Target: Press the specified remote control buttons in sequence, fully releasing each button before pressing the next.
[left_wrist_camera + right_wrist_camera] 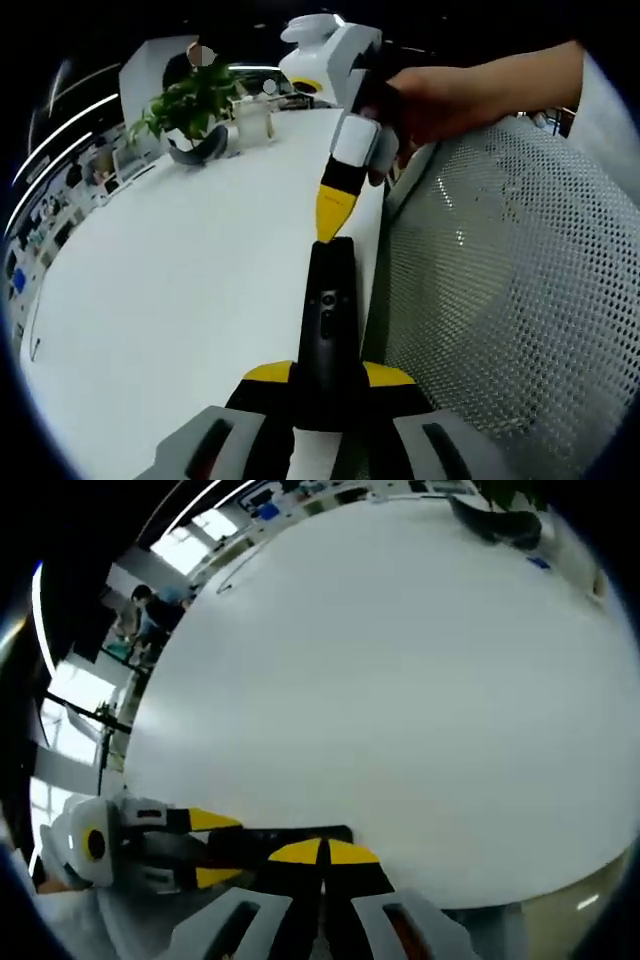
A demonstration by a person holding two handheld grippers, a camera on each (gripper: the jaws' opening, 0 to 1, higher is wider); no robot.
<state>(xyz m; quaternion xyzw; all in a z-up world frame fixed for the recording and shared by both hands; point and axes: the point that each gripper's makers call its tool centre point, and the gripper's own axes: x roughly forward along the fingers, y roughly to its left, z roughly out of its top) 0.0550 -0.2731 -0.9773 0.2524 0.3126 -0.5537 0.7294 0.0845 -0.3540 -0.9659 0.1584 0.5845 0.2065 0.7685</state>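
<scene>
A slim black remote control (328, 320) is held above the near edge of a white table (180, 270). My left gripper (330, 373) is shut on its near end, one yellow-tipped jaw on each side. My right gripper (335, 212), held by a hand (440, 100), comes down from above with its yellow tips together and their point at the remote's far end. In the right gripper view, that right gripper (323, 852) is shut, its tips right over the remote (250, 840). The left gripper (212, 848) clamps the remote from the left.
A potted plant (190, 105) and a pale jar (255, 118) stand at the table's far end. A grey mesh chair back (500, 280) rises close on the right of the table edge. A person (150, 610) stands far off beside the windows.
</scene>
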